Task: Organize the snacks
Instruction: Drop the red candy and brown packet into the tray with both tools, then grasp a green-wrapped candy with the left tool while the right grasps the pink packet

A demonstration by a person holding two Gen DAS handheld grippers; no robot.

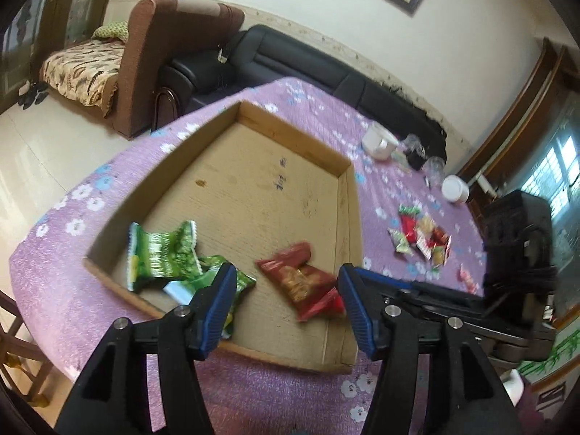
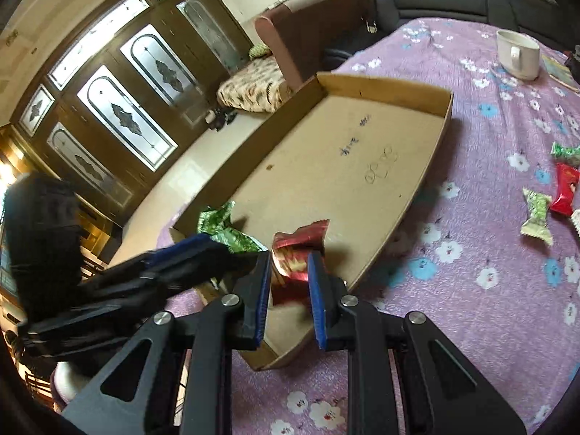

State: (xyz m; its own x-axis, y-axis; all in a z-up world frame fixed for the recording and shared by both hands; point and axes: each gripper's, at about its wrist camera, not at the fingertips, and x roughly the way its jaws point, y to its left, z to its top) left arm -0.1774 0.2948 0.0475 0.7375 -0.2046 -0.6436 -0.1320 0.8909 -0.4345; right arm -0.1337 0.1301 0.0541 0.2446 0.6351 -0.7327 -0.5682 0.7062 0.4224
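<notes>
Right gripper clamped on red packet, low over near corner of box. Left gripper wide, holding nothing, just beside; green packets in box by its left finger, red packet between fingers in view, blurred. Loose snacks on table, right of box, well apart from both. Mug beyond.
</notes>
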